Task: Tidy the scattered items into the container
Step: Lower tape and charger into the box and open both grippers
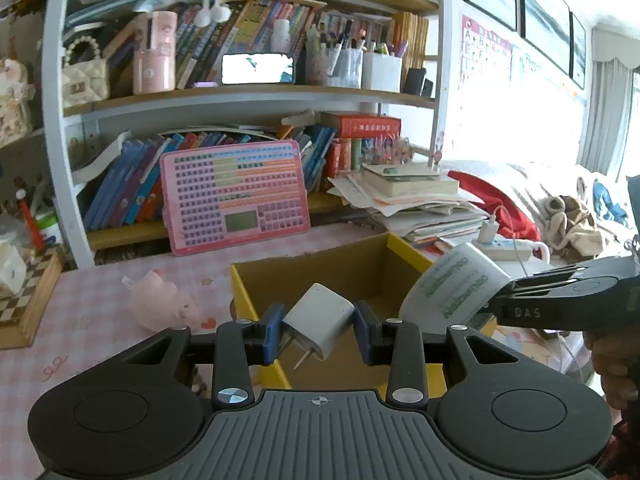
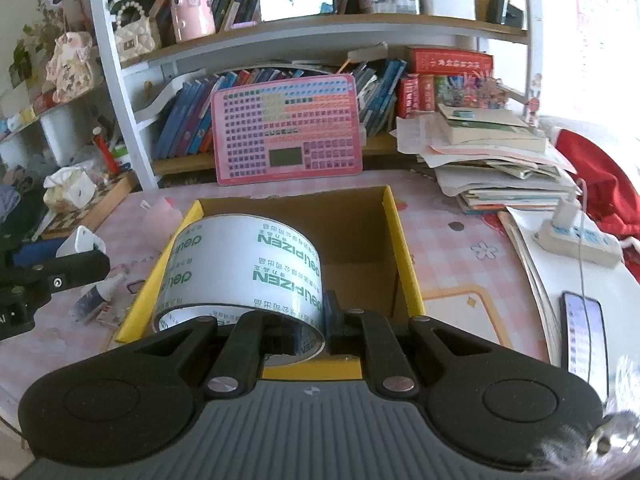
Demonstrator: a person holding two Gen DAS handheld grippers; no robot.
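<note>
The left gripper (image 1: 319,334) is clamped across the flat sides of a small, rigid, light charger plug (image 1: 318,326); the right gripper (image 2: 310,330) pinches 1 wall of a stiff, smooth tape roll (image 2: 244,268). Both items hang over the yellow-rimmed cardboard box (image 2: 404,248) on a pink checked desk (image 2: 452,248) below crowded bookshelves (image 1: 248,98).

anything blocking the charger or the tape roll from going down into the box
Nothing visible does. The left gripper holds the charger and the right gripper the tape roll at the open cardboard box, whose visible floor is bare.

Pink checked table (image 2: 448,264): yellow box (image 2: 404,248), pink toy (image 1: 162,298), power strip (image 2: 576,240), phone (image 2: 586,336).
</note>
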